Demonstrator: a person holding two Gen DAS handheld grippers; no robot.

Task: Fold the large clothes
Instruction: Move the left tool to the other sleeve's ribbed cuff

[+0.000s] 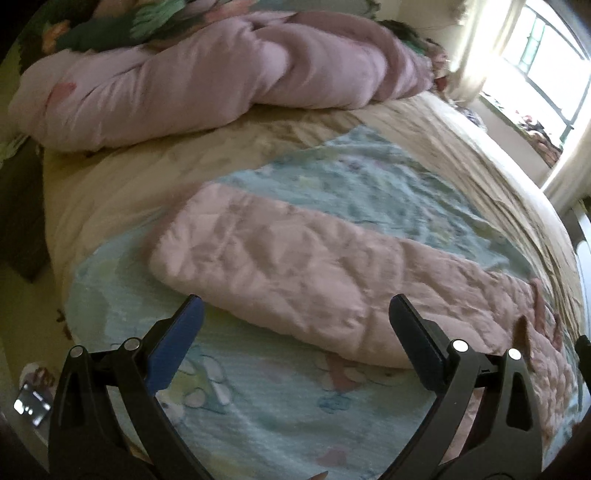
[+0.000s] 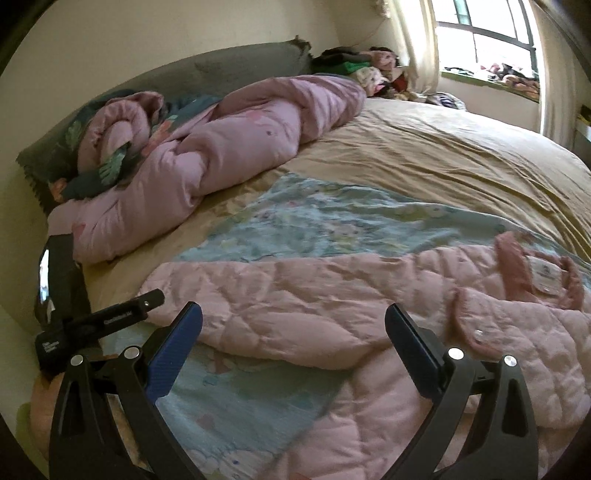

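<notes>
A pink quilted jacket (image 1: 288, 266) lies flat on a light blue floral blanket (image 1: 258, 406) on the bed, one sleeve stretched out to the left. In the right wrist view the jacket (image 2: 332, 306) shows its darker pink collar and white label (image 2: 543, 277) at the right. My left gripper (image 1: 295, 314) is open and empty, hovering just above the sleeve's near edge. My right gripper (image 2: 293, 317) is open and empty above the sleeve and body. The left gripper's black body (image 2: 92, 325) shows at the left of the right wrist view.
A bunched pink duvet (image 1: 207, 74) lies along the bed's far side by a grey headboard (image 2: 221, 70). A tan sheet (image 2: 443, 155) covers the bed. Clothes pile (image 2: 365, 70) sits in the far corner under a bright window (image 2: 480, 33). A phone (image 1: 31, 408) lies at lower left.
</notes>
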